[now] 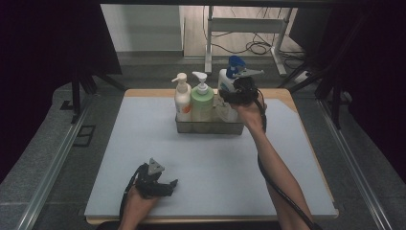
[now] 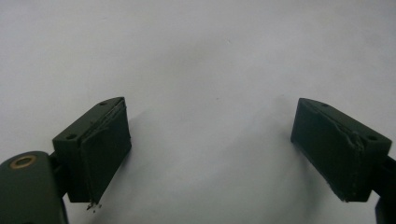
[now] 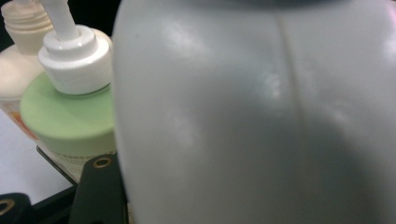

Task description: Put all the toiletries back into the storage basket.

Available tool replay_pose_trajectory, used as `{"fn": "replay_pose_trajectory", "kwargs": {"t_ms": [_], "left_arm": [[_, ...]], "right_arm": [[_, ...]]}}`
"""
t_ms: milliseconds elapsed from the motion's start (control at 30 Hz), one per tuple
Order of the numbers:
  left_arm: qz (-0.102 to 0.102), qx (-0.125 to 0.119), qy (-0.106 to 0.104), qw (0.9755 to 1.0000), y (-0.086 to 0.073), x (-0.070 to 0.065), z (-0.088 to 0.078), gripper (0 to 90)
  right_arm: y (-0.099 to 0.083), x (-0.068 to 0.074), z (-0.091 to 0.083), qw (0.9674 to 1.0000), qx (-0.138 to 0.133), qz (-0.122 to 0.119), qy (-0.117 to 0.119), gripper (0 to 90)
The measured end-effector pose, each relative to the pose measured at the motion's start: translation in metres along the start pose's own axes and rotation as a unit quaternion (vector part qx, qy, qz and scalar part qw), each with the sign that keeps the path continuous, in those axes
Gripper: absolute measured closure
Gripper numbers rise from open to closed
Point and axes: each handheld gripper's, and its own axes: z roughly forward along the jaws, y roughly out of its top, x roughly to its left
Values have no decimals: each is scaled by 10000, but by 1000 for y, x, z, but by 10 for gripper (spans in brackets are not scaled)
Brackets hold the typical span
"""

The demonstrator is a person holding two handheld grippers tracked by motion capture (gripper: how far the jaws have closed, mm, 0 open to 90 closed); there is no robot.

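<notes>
A grey bin (image 1: 208,128) at the back middle of the table holds a cream pump bottle (image 1: 182,98) and a green pump bottle (image 1: 202,100). At the bin's right end stands a white bottle with a blue cap (image 1: 227,79), its top higher than the other two. My right gripper (image 1: 229,96) is shut on its body from the right. In the right gripper view the white bottle (image 3: 261,116) looms very close, with the green bottle (image 3: 65,116) to its left. My left gripper (image 1: 170,186) rests on the mat at the front left, open, with nothing between its pads (image 2: 105,149).
A pale grey mat (image 1: 143,158) covers the wooden table, whose edge (image 1: 287,96) shows at the back right. Dark curtains hang on both sides. A metal stand (image 1: 244,26) and floor cables lie beyond the table.
</notes>
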Motion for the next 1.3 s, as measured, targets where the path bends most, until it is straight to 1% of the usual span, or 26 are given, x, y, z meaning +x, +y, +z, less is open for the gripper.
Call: {"fn": "replay_pose_trajectory", "kwargs": {"t_ms": [300, 667, 1000, 1300], "left_arm": [[2, 1, 1, 10000, 0, 0, 0, 116], [-2, -1, 2, 10000, 0, 0, 0, 116], [-12, -1, 1, 10000, 0, 0, 0, 116], [2, -1, 0, 10000, 0, 0, 0, 116]], "right_arm": [[-7, 2, 5, 9999, 99, 14, 44, 386], [-16, 1, 11, 9996, 253, 118, 40, 386], [-23, 3, 18, 9994, 351, 77, 23, 387], [-31, 3, 23, 9991, 419, 92, 5, 387]]}}
